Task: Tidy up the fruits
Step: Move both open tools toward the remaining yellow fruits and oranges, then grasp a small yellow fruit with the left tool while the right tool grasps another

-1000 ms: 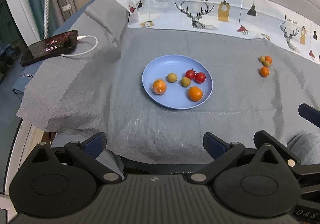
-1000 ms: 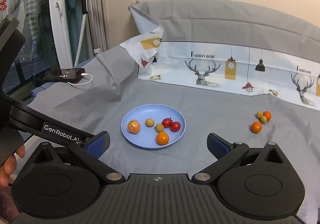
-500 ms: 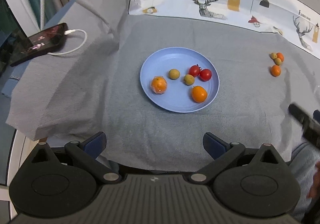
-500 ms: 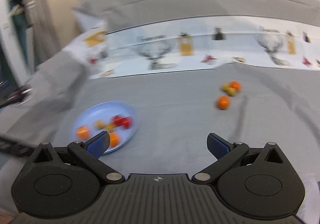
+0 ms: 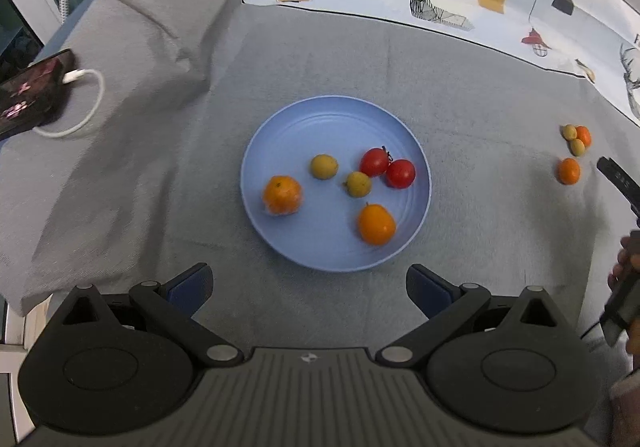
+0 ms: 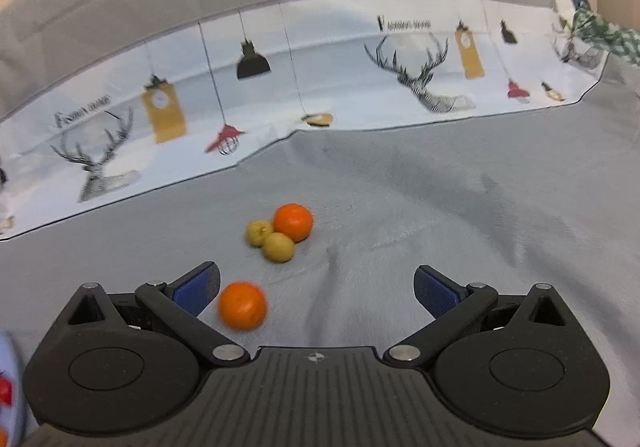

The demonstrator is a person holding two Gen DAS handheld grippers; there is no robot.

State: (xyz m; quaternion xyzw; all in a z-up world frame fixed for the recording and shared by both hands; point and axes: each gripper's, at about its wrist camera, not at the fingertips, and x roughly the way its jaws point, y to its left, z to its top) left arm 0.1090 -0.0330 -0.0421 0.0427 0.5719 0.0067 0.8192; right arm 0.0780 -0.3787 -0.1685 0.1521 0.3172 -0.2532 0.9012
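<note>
A blue plate (image 5: 280,247) on the grey cloth holds two red tomatoes (image 5: 400,173), two yellow-green fruits (image 5: 324,166) and two oranges (image 5: 376,224). My left gripper (image 5: 308,283) is open and empty just in front of the plate. Loose fruits lie to the right: an orange (image 6: 242,305), two yellow-green fruits (image 6: 278,246) and another orange (image 6: 293,221). My right gripper (image 6: 316,283) is open and empty; the near orange sits beside its left finger (image 6: 198,287). The loose fruits also show in the left wrist view (image 5: 569,171).
A phone (image 5: 28,93) on a white cable lies at the cloth's left edge. A white printed cloth (image 6: 280,87) with deer and lamps runs along the back. The right gripper's body (image 5: 624,287) shows at the right edge of the left view.
The right gripper has swung right from the plate and closed in on the loose fruits. The left gripper has moved closer to the plate. Both stay open.
</note>
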